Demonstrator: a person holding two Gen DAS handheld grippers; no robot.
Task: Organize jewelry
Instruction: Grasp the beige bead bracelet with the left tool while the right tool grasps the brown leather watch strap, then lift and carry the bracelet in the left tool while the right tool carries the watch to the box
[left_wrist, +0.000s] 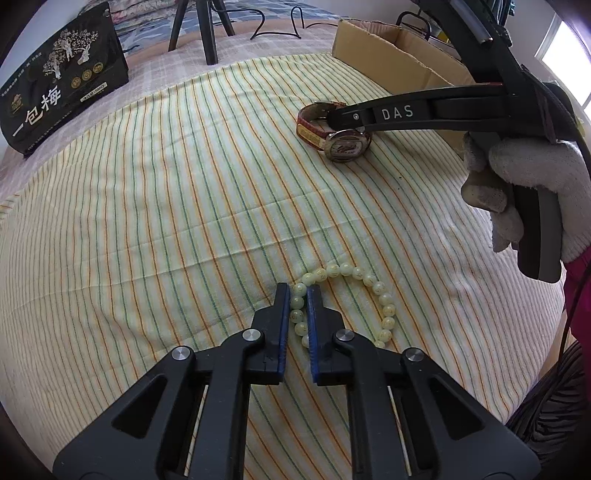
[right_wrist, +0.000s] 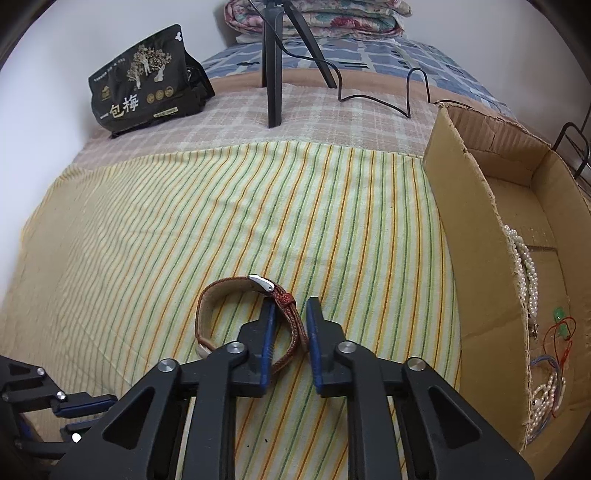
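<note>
Both claws sit right up close, each clamped on something. Underneath it all is a striped yellow-green cloth (right_wrist: 229, 221) covering the bed. Off to the right stands an open cardboard box (right_wrist: 472, 221), with pearl strands (right_wrist: 524, 266) and a few other bits inside. Further back leans a black snack bag (right_wrist: 144, 81). Right gripper (right_wrist: 290, 314) is pinching the red strap of a watch (right_wrist: 255, 314) lying near the box. Left gripper (left_wrist: 298, 295) is squeezed onto a pale bead bracelet (left_wrist: 354, 291) on the cloth, well apart from the watch.
</note>
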